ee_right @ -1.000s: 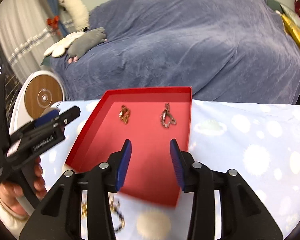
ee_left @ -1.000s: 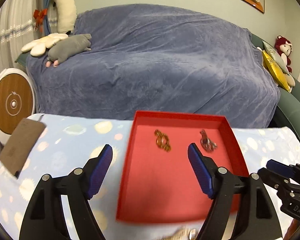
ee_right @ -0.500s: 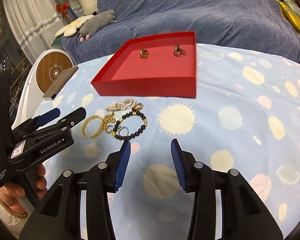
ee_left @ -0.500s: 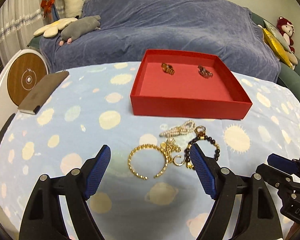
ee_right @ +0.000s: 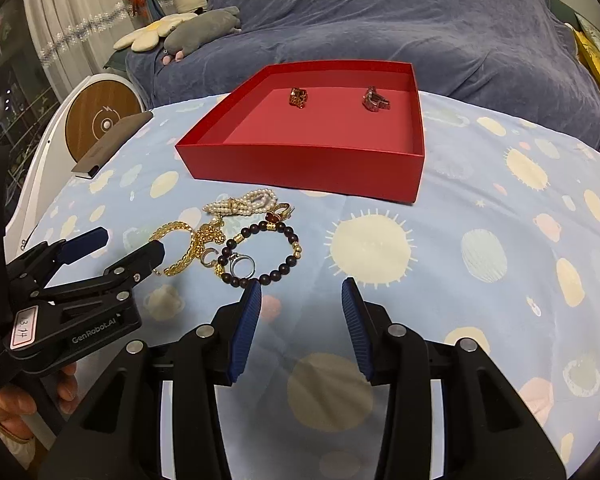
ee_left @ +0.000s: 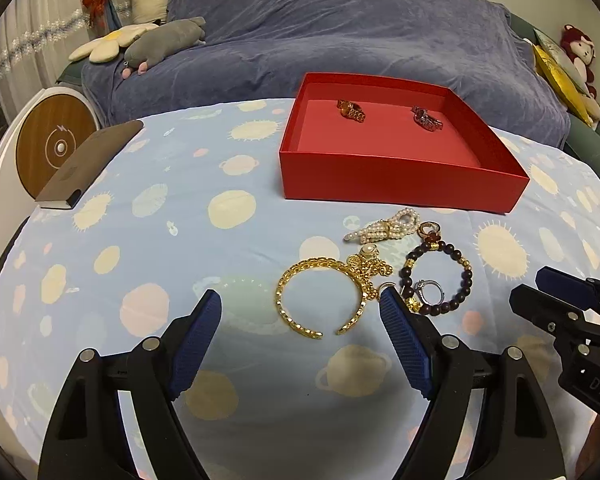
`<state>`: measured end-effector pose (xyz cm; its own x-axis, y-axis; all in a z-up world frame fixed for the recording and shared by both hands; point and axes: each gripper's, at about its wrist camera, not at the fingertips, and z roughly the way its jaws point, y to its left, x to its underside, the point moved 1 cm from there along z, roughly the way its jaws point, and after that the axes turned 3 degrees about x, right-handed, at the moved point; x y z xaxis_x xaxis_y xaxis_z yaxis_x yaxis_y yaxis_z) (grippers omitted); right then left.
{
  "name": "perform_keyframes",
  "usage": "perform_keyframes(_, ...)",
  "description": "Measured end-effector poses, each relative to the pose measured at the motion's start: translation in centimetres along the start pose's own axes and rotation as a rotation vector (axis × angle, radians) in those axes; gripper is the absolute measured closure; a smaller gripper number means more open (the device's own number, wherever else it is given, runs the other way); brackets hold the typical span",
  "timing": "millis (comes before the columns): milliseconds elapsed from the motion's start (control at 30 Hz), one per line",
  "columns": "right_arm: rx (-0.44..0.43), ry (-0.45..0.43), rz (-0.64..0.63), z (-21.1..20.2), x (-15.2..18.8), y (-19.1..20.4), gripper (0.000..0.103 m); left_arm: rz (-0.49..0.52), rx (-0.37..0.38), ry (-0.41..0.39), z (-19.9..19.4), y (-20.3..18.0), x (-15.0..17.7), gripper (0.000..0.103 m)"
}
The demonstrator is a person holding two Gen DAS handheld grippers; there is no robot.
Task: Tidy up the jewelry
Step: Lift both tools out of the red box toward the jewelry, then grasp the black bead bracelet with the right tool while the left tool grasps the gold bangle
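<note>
Far left: round white device with a wooden disc face point(ee_left: 58, 145) standing at the table edge, flat brown leather-look wallet point(ee_left: 88, 165) lying just beside it on the pale blue tablecloth with planet and sun print point(ee_left: 148, 240).

Left gripper point(ee_left: 300, 308), black with blue ribbed pads, jaws spread wide, holding nothing; it hangs low over the cloth. The open gold chain-link bangle point(ee_left: 320, 298) lies between its fingertips in the left wrist view, gap in the bangle facing the camera. A small gold charm cluster point(ee_left: 370, 264) touches the bangle's right side.

Just right of that: dark wooden bead bracelet with gold spacers point(ee_left: 438, 278), a thin silver ring point(ee_left: 430, 291) lying inside its loop. Behind these, a bundled white pearl strand point(ee_left: 384, 230), and a small gold ring with a red stone point(ee_left: 429, 232) at the top of the bead bracelet. All sit on the cloth in front of the box, near it but not touching.

Shallow red cardboard box point(ee_left: 400, 184), open, centre-right. Inside near its back wall: gold-red ring piece point(ee_left: 350, 110) on the left, silver-red ring piece point(ee_left: 426, 118) on the right, well apart.

Right gripper point(ee_right: 300, 300), same build, jaws moderately open and empty, over bare cloth just right of the bead bracelet; its left pad tip is near the beads, contact unclear.

Background: sofa under a blue-grey blanket point(ee_left: 360, 32), plush toys point(ee_left: 164, 38) on its left end.
</note>
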<state>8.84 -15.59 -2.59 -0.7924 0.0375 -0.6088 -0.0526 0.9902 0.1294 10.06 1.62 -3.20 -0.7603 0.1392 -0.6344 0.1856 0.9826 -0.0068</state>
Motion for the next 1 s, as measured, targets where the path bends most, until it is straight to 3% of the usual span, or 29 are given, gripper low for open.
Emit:
perform_keyframes(500, 0.024, 0.030, -0.029, 4.3, -1.8, 0.7, 0.069, -0.054, 0.026, 0.019, 0.7, 3.2, 0.6, 0.024)
perform_keyframes(700, 0.043, 0.035, -0.063, 5.4, -1.4, 1.1, 0.083, -0.063, 0.035, 0.037, 1.6, 3.5, 0.6, 0.024)
perform_keyframes(733, 0.046, 0.034, -0.071, 5.3, -1.4, 1.2, 0.091, -0.066, 0.037, 0.039, 1.8, 3.6, 0.5, 0.024)
perform_keyframes(833, 0.052, 0.033, -0.079, 5.1, -1.2, 1.1, 0.096, -0.059, 0.043, 0.036, 2.1, 3.3, 0.3, 0.025)
perform_keyframes(900, 0.059, 0.033, -0.083, 4.9, -1.0, 1.0, 0.096, -0.044, 0.043, 0.033, 2.5, 3.0, 0.1, 0.026)
perform_keyframes(1000, 0.054, 0.042, -0.067, 4.4, -0.8, 0.5, 0.096, -0.041, 0.056, 0.048, 3.2, 2.7, 0.0, 0.038)
